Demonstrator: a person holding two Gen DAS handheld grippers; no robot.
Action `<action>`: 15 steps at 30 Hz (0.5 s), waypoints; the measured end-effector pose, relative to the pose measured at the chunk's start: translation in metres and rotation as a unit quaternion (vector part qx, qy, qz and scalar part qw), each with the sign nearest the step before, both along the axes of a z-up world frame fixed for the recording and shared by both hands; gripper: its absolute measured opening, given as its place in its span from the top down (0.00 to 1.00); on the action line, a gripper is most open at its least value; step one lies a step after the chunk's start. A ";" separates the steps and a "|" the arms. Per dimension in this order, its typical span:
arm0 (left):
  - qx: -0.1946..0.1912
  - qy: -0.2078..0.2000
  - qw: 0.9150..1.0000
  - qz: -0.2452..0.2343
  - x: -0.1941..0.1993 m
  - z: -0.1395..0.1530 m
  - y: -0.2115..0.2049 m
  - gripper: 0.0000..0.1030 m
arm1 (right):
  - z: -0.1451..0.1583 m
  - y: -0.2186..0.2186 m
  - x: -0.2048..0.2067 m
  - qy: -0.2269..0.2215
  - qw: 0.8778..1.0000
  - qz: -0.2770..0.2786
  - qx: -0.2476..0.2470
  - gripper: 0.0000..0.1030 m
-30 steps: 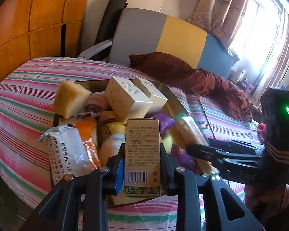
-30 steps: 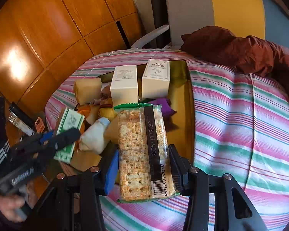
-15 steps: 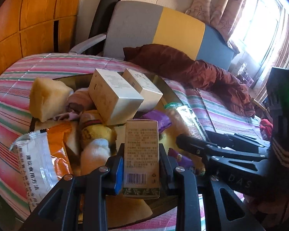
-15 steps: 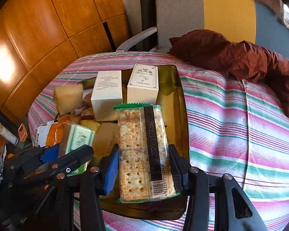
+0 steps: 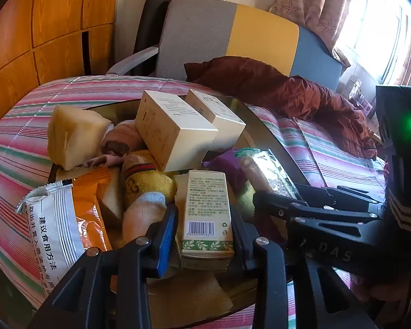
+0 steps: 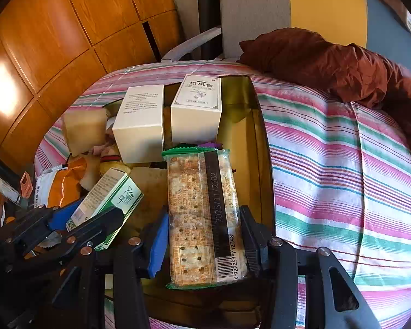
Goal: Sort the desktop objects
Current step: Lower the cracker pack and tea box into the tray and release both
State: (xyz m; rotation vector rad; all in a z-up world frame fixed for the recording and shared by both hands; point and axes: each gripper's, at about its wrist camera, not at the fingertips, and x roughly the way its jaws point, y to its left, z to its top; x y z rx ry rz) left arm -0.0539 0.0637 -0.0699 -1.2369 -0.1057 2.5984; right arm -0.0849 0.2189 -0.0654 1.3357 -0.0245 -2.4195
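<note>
So, left gripper jaws opening, green box between them, blue pad already off its side, box over gold tray. Right gripper clamped on cracker pack, same tray.

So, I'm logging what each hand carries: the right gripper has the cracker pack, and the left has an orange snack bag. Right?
Not the bag: the left gripper has a small green-and-white box between its opening fingers, per the left wrist view. The right gripper does hold the cracker pack.
</note>
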 end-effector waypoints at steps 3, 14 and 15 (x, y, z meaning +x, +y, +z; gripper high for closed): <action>0.000 0.001 1.000 0.000 0.001 0.001 0.000 0.60 | 0.001 0.002 -0.001 0.000 1.000 -0.004 -0.001 0.52; 0.018 0.006 1.000 0.008 0.008 0.008 -0.007 0.51 | 0.004 0.004 0.004 -0.001 1.000 -0.008 -0.016 0.47; 0.022 0.007 1.000 0.011 0.008 0.009 -0.009 0.49 | 0.005 0.004 0.004 0.000 1.000 -0.009 -0.019 0.46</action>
